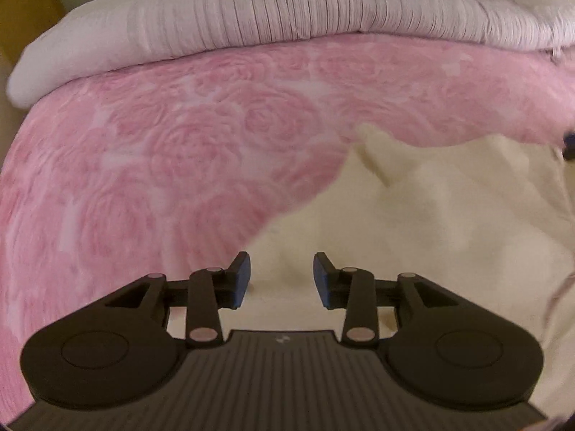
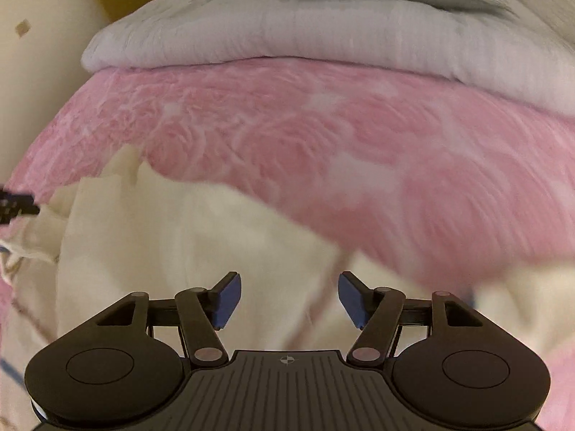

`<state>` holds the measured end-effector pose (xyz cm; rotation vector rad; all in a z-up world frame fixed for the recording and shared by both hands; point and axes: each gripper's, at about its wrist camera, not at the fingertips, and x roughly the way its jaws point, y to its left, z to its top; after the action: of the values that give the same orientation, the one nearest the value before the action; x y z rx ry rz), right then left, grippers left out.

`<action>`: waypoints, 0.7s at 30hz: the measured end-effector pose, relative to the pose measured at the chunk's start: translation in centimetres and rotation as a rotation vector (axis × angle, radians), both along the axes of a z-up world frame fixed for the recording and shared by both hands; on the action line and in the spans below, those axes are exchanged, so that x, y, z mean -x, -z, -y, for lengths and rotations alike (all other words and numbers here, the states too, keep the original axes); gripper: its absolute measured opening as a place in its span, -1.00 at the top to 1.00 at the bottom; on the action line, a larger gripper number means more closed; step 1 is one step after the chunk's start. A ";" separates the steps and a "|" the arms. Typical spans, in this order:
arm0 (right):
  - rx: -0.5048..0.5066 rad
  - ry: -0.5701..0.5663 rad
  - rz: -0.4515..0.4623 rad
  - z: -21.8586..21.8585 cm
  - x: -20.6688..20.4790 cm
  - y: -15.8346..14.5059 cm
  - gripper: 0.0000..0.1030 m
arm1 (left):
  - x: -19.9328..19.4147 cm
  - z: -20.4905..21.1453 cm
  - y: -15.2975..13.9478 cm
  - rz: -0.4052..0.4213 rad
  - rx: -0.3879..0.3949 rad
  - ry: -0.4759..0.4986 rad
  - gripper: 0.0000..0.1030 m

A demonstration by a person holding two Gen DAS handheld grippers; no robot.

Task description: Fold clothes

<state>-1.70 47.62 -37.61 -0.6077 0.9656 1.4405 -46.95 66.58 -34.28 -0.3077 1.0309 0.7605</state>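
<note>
Pink rose-patterned bedspread (image 1: 187,151) covers the bed, with a pale folded quilt (image 1: 287,10) heaped along its far edge, leaving the near stretch free as my folding surface. Across it lies the cream garment (image 1: 431,222), rumpled, directly beneath both my tools. My left gripper (image 1: 282,280) has its jaws spread with nothing between them; my right gripper (image 2: 289,300) gapes wider, also empty, likely ready to pick a fresh edge.

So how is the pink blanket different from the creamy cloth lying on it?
The pink blanket has rose shapes all over; the cream cloth is plain. The blanket lies spread smooth underneath, while the cloth sits crumpled on top of it. Both are soft fabric on the bed.
</note>
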 end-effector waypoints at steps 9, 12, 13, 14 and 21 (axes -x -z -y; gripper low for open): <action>-0.001 -0.150 -0.041 -9.1 1.0 4.3 -0.30 | 0.6 -5.3 4.0 0.022 0.169 0.039 0.33; 0.045 -0.168 -0.063 -9.9 1.7 6.3 -0.21 | 0.5 -4.5 5.1 0.038 0.198 0.062 0.52; 0.056 -0.186 -0.058 -9.8 2.2 6.7 0.38 | 0.5 -4.0 5.1 0.039 0.171 0.070 0.58; 0.041 -0.212 -0.016 -9.4 2.7 6.8 0.72 | 0.4 -3.7 4.9 0.043 0.156 0.068 0.68; -0.169 -0.008 0.092 -4.7 -1.7 1.1 0.93 | -2.0 -3.8 0.4 0.102 0.028 0.068 0.78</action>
<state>0.03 52.31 -38.67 -0.5486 0.7614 1.4713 -44.99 70.40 -34.68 -0.3302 0.9517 0.6630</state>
